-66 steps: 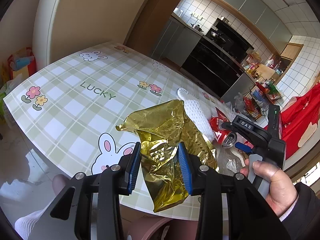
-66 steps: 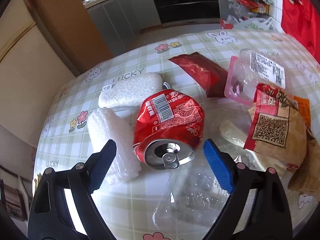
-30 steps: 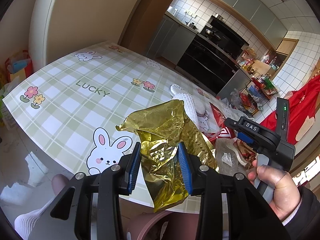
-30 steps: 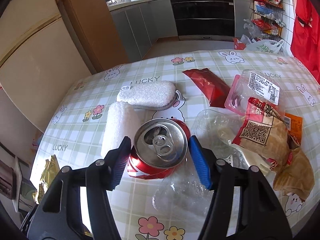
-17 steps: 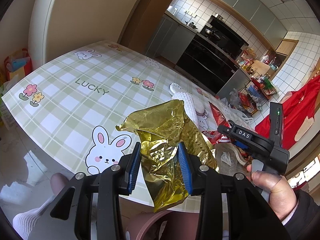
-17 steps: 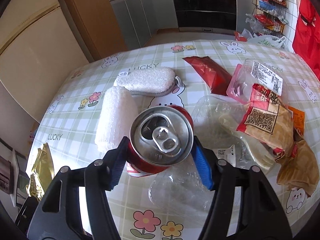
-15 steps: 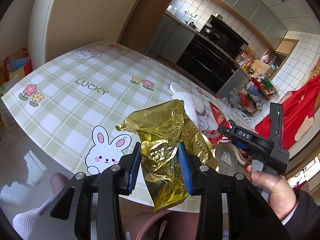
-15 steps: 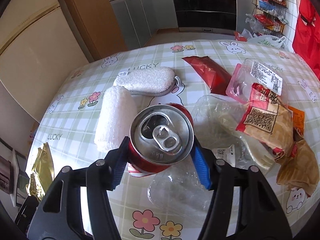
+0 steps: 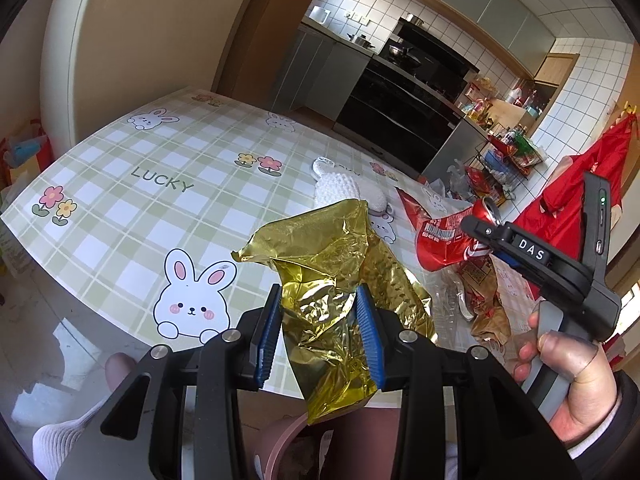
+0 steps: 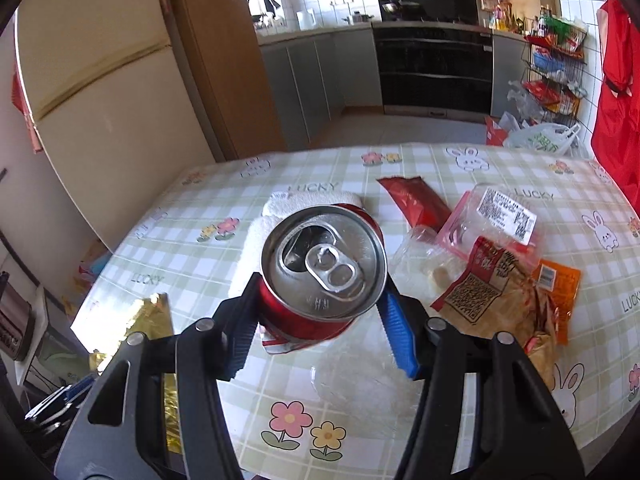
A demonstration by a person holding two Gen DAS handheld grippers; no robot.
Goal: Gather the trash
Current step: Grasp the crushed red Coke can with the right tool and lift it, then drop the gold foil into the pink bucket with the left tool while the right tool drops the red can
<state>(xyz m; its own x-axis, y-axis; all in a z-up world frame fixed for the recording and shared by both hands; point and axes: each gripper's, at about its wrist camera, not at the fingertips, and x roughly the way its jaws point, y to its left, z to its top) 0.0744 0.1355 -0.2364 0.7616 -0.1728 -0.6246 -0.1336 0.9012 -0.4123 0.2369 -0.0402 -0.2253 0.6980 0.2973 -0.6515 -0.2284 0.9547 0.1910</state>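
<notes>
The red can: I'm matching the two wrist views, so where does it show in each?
Left wrist: red can at right of centre, held in the right gripper.
Right wrist: red can at centre, between the blue pads.
Shared landmark: gold foil wrapper.

Crumpled gold foil wrapper [image 9: 324, 312] and dented red can [image 10: 320, 276], both lifted above table.

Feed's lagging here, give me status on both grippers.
Left gripper shut on gold wrapper. Right gripper shut on red can, lifted off table. More wrappers remain.
</notes>
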